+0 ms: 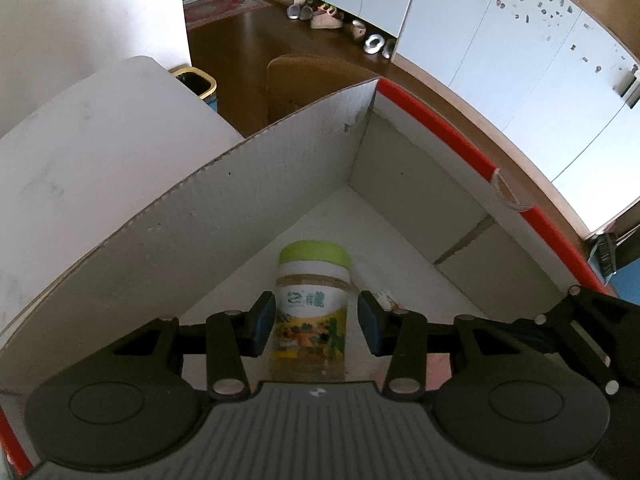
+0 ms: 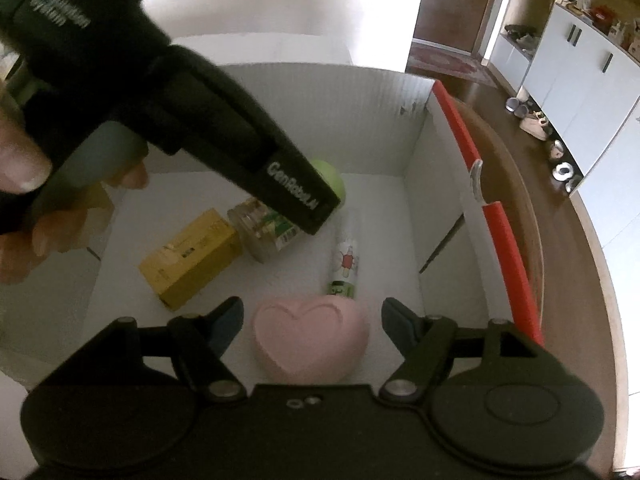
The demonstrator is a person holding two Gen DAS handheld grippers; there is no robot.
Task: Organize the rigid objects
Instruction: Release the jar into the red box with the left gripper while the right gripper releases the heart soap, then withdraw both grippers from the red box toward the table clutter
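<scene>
A clear jar with a green lid (image 1: 311, 304) lies on the floor of a white cardboard box (image 1: 248, 184). My left gripper (image 1: 317, 322) is open, its blue pads on either side of the jar, a gap showing on the right. In the right wrist view the jar (image 2: 272, 226) lies under the left gripper's body (image 2: 224, 136). My right gripper (image 2: 312, 320) is open around a pink heart-shaped block (image 2: 311, 338), with gaps on both sides. A yellow carton (image 2: 192, 256) and a small white tube (image 2: 345, 260) also lie in the box (image 2: 360, 104).
The box has red-trimmed edges (image 2: 496, 216) and stands on a round wooden table (image 2: 568, 280). A chair back (image 1: 304, 80) and a bin (image 1: 196, 82) stand beyond it. White cabinets (image 1: 520, 40) line the far wall.
</scene>
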